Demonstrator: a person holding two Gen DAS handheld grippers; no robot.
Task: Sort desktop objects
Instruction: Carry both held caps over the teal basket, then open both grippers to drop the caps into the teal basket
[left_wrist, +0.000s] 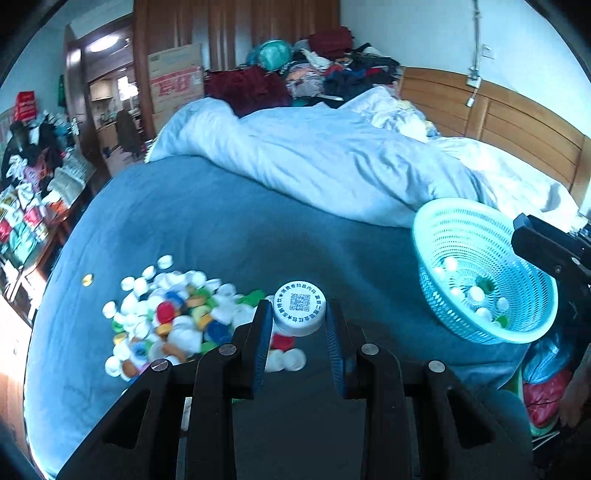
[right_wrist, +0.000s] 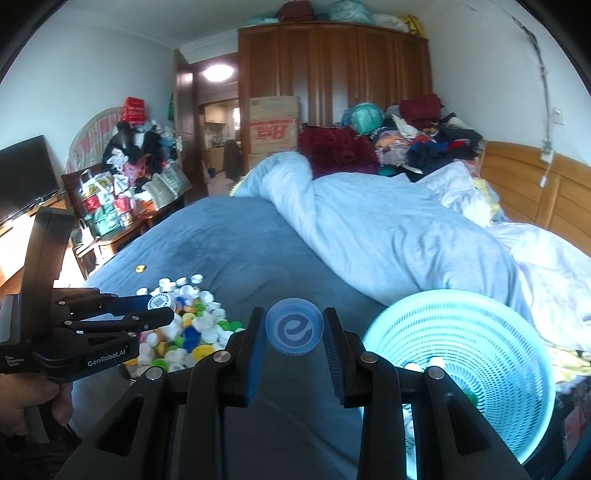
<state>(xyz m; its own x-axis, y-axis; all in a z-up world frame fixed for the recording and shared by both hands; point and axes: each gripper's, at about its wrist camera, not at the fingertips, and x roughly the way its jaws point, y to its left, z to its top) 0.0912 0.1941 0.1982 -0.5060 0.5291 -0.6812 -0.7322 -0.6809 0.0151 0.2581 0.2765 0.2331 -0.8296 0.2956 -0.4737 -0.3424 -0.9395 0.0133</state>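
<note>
My left gripper (left_wrist: 298, 314) is shut on a white bottle cap (left_wrist: 299, 312) printed with a blue QR code, held above the blue bed sheet. Left of it lies a pile of bottle caps (left_wrist: 170, 321), white and coloured. A teal mesh basket (left_wrist: 484, 236) with a few caps inside stands to the right. My right gripper (right_wrist: 294, 326) is shut on a pale blue cap (right_wrist: 294, 326) with a white swirl logo, just left of the basket (right_wrist: 461, 325). In the right wrist view the left gripper (right_wrist: 162, 308) and its white cap (right_wrist: 161, 302) hover over the pile (right_wrist: 188, 328).
A rumpled light blue duvet (left_wrist: 325, 147) lies behind the work area, with heaped clothes (left_wrist: 332, 70) beyond. A single gold cap (left_wrist: 87, 279) sits apart at the left. A cluttered side table (right_wrist: 107, 206) stands off the bed's left edge. A hand (right_wrist: 22, 406) holds the left gripper.
</note>
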